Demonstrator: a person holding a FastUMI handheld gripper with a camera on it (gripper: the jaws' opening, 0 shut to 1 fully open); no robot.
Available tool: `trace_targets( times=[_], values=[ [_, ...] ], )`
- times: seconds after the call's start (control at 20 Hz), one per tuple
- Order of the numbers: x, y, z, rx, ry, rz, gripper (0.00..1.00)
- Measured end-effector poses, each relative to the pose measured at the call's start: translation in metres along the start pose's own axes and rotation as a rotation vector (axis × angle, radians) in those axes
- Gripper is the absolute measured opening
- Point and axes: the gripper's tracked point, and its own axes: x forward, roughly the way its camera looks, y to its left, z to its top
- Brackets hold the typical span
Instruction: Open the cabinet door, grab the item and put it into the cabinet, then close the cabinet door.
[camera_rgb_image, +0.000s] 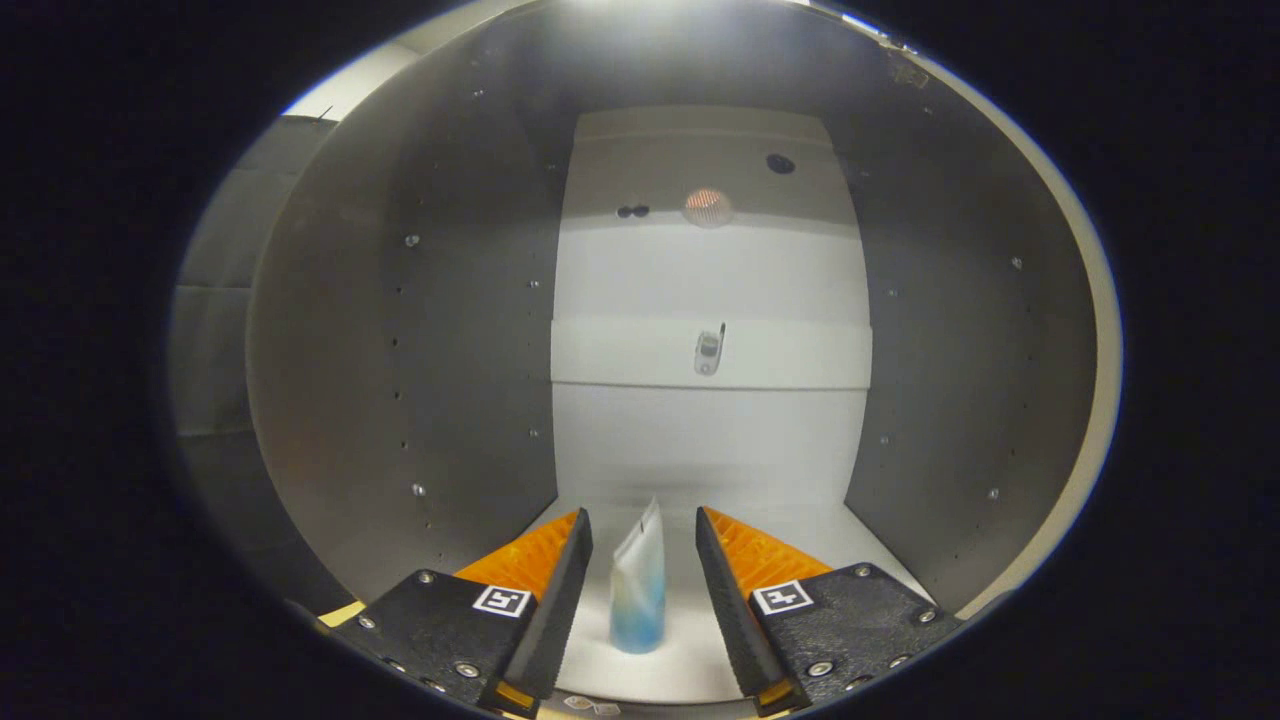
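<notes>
- Tube (638, 590): white at its top, fading to blue at its base.
- Cabinet (450, 330): grey side walls, white back panel and floor.

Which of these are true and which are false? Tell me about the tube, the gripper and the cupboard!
1. The tube stands upright on the cabinet floor. True.
2. The hand-held gripper squeezes the tube tight. False: its fingers are open, with gaps on both sides of the tube.
3. The tube sits between the fingers. True.
4. The tube lies flat on its side. False: it stands on its round end, flat end up.
5. The cabinet's back wall is light-coloured. True.
</notes>
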Motion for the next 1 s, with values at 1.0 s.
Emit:
trace_targets(
  times=[1.0],
  values=[
    [-0.166, 0.001, 0.018, 0.072, -0.074, 0.061, 0.93]
  ],
)
